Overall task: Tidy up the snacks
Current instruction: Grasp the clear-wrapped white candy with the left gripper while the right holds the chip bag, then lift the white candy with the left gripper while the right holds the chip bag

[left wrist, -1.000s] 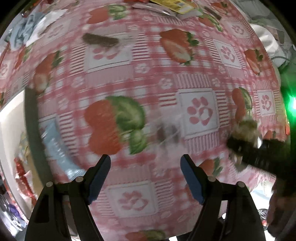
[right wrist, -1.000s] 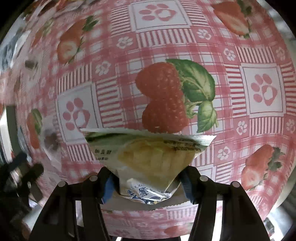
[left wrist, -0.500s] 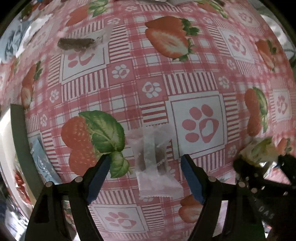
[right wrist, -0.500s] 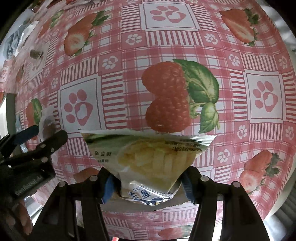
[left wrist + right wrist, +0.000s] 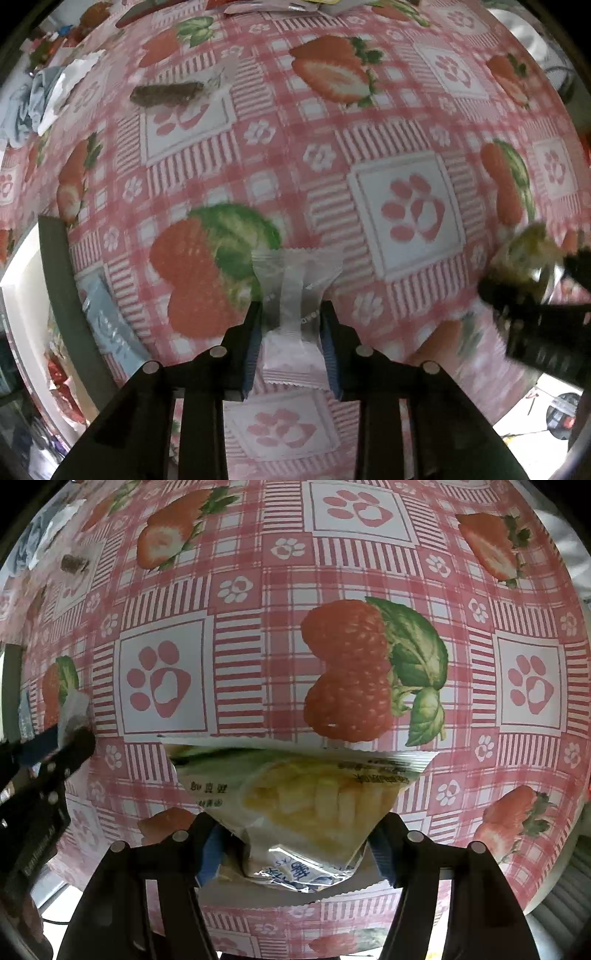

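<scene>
Crinkly translucent packet [image 5: 291, 325] (flat, serrated ends) pinched between jaws.

Bench cloth [image 5: 369, 122] is showing pink-and-white plaid with red strawberries, green leaves, pink paw prints and small flowers. Left gripper [image 5: 291, 332] is showing black arms, blue fingers [image 5: 252, 347]. Small packet [image 5: 295, 291] is looking translucent white. Big packet [image 5: 295, 797] is showing white-green with yellow pieces, dark print. Far wrapper [image 5: 168, 94] is looking dark brown.

Home dining table: strawberry-and-paw-print plastic tablecloth [image 5: 369, 155], snack packets [image 5: 166, 94] scattered about.
</scene>
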A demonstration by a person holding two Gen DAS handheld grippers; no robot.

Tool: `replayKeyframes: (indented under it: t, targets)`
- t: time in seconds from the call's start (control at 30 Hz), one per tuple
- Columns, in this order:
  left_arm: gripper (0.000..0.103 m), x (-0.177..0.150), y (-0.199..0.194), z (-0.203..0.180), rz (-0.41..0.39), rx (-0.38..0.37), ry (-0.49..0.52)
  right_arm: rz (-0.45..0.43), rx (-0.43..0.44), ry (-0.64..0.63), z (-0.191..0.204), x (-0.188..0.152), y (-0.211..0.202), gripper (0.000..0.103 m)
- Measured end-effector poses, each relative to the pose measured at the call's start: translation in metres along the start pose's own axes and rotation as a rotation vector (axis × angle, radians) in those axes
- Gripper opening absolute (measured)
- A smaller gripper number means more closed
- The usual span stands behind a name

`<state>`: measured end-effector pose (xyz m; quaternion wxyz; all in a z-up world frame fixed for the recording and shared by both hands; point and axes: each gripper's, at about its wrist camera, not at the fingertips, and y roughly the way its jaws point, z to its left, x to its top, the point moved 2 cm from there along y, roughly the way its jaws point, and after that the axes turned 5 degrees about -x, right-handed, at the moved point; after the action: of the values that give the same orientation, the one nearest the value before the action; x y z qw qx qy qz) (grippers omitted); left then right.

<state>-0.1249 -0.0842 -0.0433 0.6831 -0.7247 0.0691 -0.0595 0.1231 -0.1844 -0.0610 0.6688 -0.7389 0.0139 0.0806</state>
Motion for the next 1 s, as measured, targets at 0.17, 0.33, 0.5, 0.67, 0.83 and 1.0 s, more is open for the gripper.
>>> replayKeyframes:
  t: [0.17, 0.33, 0.5, 0.67, 0.83, 1.0]
  targets:
    - [0.033, -0.038, 0.002, 0.016, 0.017, -0.010, 0.001, 0.007, -0.001, -0.012, 0.017, -0.011, 0.001, 0.067]
    - [0.033, -0.071, 0.006, 0.033, 0.046, -0.013, -0.017, 0.016, -0.004, -0.048, 0.044, -0.023, 0.002, 0.067]
    - [0.033, -0.097, 0.008, 0.050, 0.065, -0.024, -0.030, 0.028, -0.009, -0.107, 0.075, -0.036, 0.005, 0.067]
    - [0.034, -0.100, 0.013, 0.041, 0.072, -0.017, -0.021, 0.035, -0.029, -0.144, 0.097, -0.043, 0.007, 0.067]
    - [0.034, -0.097, 0.010, 0.050, 0.070, -0.025, -0.018, 0.047, -0.030, -0.146, 0.107, -0.050, 0.004, 0.067]
    - [0.034, -0.096, 0.007, 0.049, 0.067, -0.025, -0.015, 0.050, -0.031, -0.151, 0.102, -0.044, 0.007, 0.067]
